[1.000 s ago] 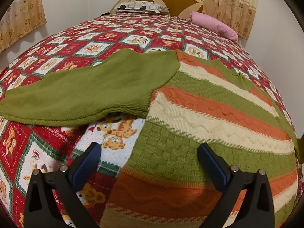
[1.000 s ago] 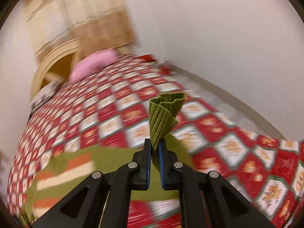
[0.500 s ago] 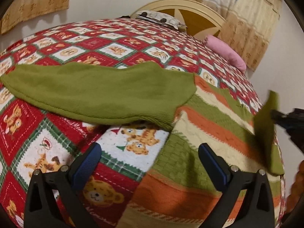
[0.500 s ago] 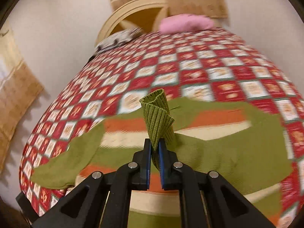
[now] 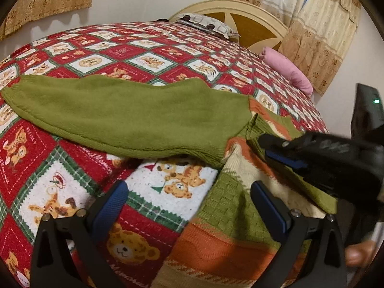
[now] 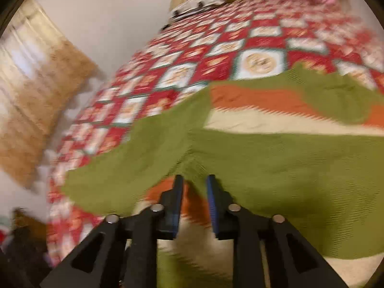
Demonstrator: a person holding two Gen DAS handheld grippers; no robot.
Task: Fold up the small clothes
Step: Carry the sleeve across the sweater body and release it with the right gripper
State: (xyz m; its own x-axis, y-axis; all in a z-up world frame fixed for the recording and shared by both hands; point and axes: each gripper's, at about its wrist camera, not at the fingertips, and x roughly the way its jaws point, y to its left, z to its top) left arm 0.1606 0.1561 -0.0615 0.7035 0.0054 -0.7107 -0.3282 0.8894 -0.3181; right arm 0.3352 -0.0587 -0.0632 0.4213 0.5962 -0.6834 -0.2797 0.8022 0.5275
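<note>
A small knit sweater (image 5: 230, 220) with green, orange and cream stripes lies on the bed. Its left green sleeve (image 5: 124, 117) stretches out flat to the left. My left gripper (image 5: 189, 206) is open and empty, hovering over the sweater's lower left edge. My right gripper (image 5: 266, 147) reaches in from the right above the sweater body. In the right wrist view my right gripper (image 6: 193, 187) has its jaws parted, with the right green sleeve (image 6: 264, 163) laid across the body just ahead of them. That view is blurred.
The bed carries a red, green and white bear-print quilt (image 5: 148, 60). A pink pillow (image 5: 288, 72) and a patterned pillow (image 5: 204, 21) lie at the headboard (image 5: 254, 28). Curtains (image 5: 319, 28) hang at the right, a wall behind.
My right gripper carried the right sleeve leftward over the sweater body, lowered it and opened its jaws. The left gripper turned slightly and stayed open.
</note>
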